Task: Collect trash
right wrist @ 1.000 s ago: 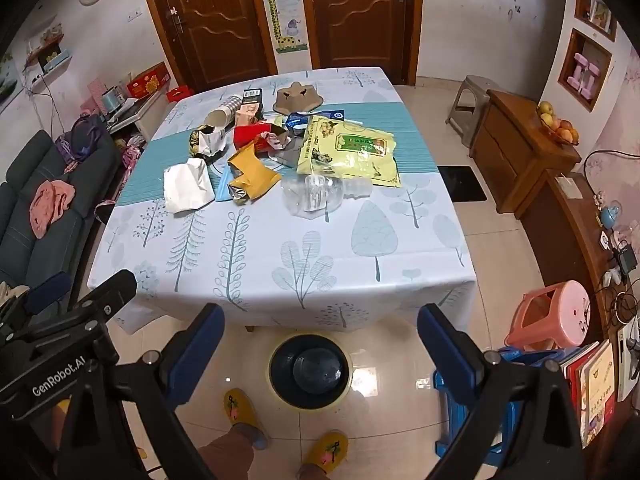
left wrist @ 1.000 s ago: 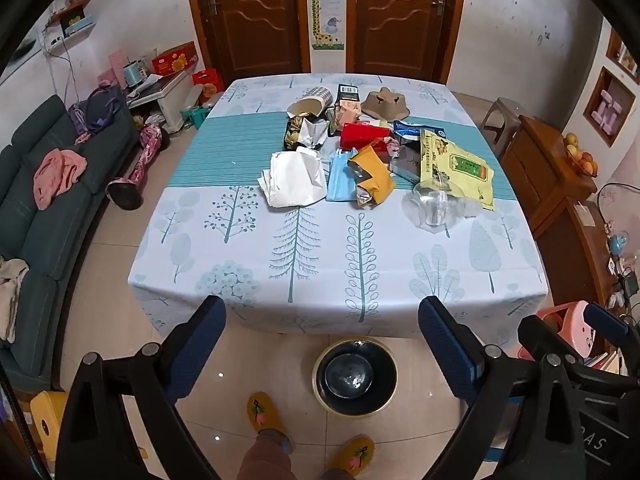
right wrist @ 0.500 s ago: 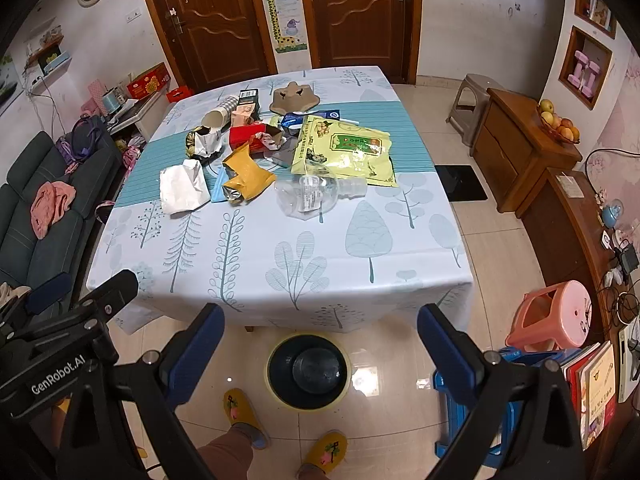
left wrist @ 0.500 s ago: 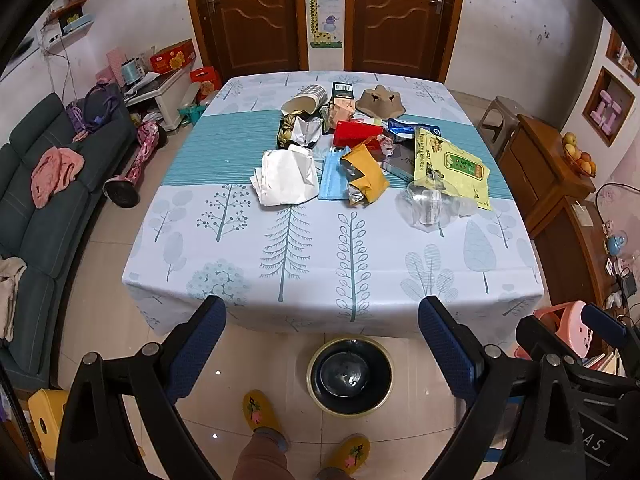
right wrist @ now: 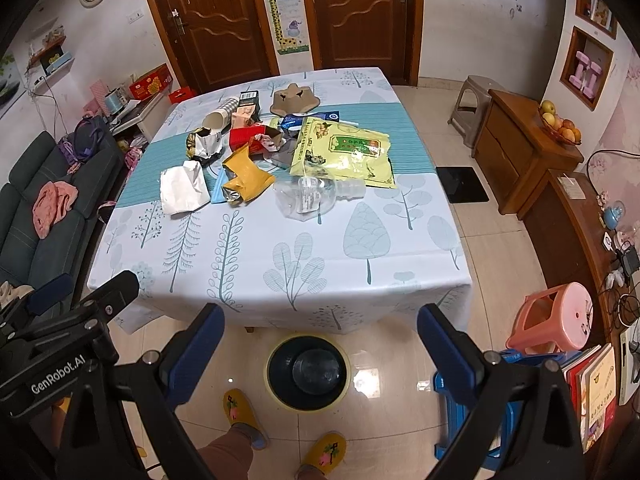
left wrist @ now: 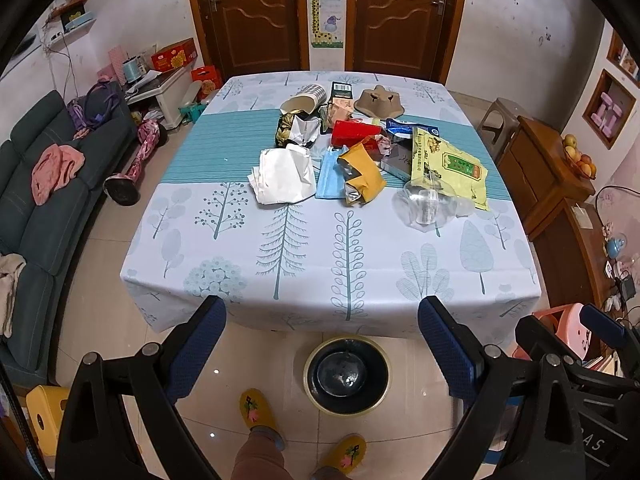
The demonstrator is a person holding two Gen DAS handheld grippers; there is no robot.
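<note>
Trash [left wrist: 352, 156] lies heaped on the table [left wrist: 328, 248], toward its far side, with a clear bottle [right wrist: 316, 196] nearest the front edge. Below that front edge, a bin [right wrist: 308, 372] stands on the floor. Left gripper [left wrist: 320, 356] and right gripper [right wrist: 320, 356] hang short of the table, both spread wide and empty.

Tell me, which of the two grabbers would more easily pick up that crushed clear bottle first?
Probably the right. Both grippers, left and right, are open and empty, back from the table. The clear bottle lies on the pile's right side, nearest the edge, almost straight ahead in the right view.
</note>
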